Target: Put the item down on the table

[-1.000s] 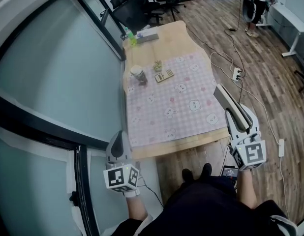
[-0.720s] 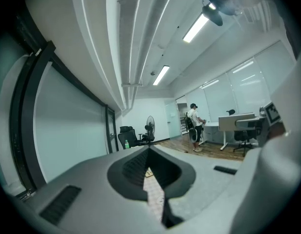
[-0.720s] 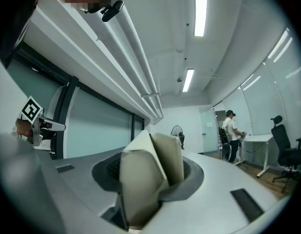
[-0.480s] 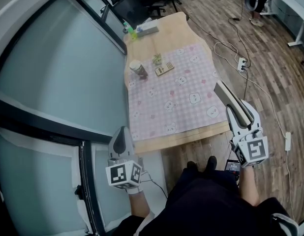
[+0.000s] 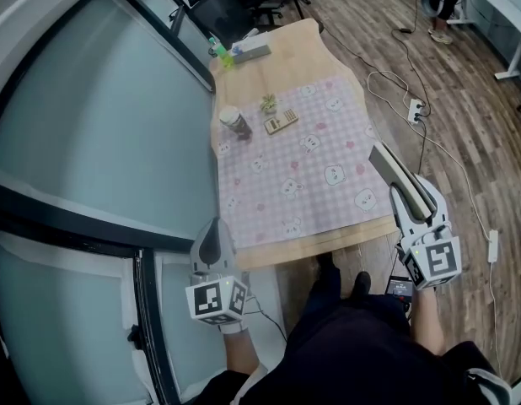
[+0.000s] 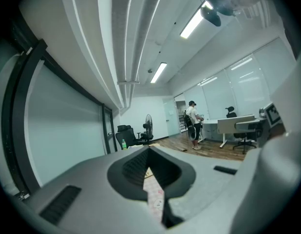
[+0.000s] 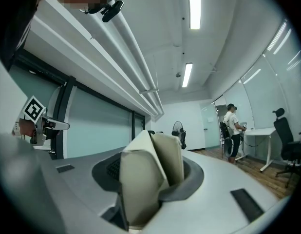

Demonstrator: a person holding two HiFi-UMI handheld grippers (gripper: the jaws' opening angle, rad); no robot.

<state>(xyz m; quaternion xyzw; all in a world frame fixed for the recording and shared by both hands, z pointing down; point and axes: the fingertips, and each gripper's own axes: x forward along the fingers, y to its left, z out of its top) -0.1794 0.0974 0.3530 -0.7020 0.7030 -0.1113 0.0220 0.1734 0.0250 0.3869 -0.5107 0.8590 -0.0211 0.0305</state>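
Gripping a beige box (image 5: 392,170) in the right tongs (image 5: 410,202), held clear of the counter (image 5: 277,62) at its near right corner (folded flaps seen only in the right gripper view). Holding the left tongs (image 5: 212,241) together, empty, off the near left corner.

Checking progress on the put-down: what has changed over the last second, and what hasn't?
The person stepped closer to the table, both grippers moving along. The right gripper stays clamped on the beige folded item. The left gripper stays shut and empty; the cup hasn't moved.
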